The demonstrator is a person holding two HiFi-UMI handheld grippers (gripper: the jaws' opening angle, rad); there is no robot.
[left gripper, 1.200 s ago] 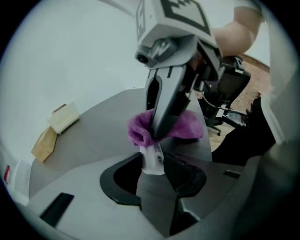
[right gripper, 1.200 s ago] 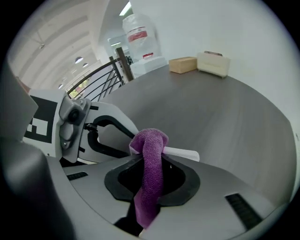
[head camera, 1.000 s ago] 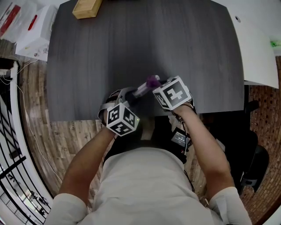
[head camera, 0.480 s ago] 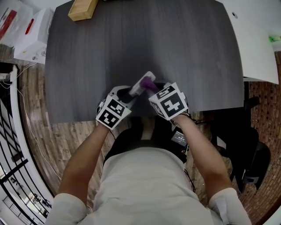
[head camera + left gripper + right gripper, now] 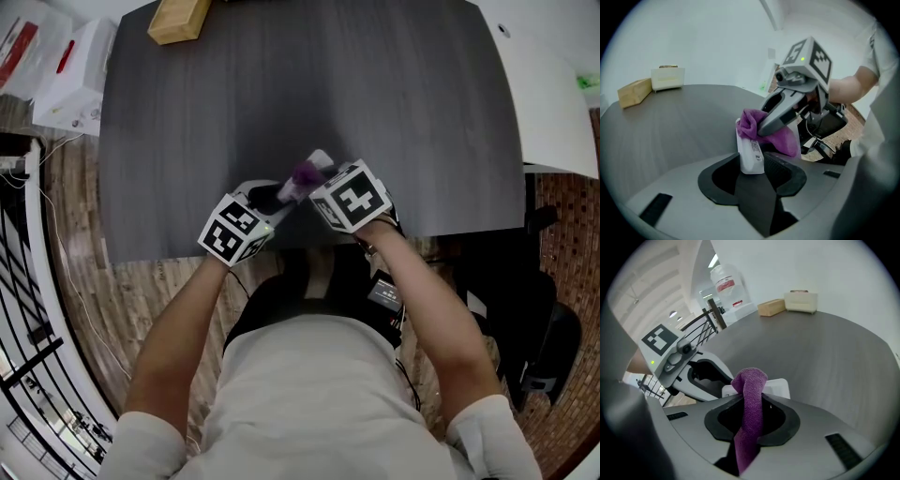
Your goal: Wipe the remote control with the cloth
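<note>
A white remote control [image 5: 749, 152] stands tilted between the jaws of my left gripper [image 5: 750, 165], which is shut on its lower end. In the head view the left gripper [image 5: 270, 199] holds the remote [image 5: 317, 161] above the near edge of the dark table [image 5: 281, 84]. My right gripper [image 5: 751, 401] is shut on a purple cloth [image 5: 750, 394], and the cloth's bunched tip lies against the remote [image 5: 777, 387]. From the left gripper view, the cloth [image 5: 777, 136] drapes over the remote's upper part under the right gripper [image 5: 780, 115].
A wooden block [image 5: 184, 19] lies at the table's far left corner, with a white box [image 5: 668, 78] beside it in the left gripper view. A second white table [image 5: 553, 103] stands to the right. Left of the table are white packages [image 5: 70, 70] and a black railing [image 5: 23, 309].
The left gripper has rolled while keeping hold of the remote. The right gripper has shifted left with the cloth along the remote.
</note>
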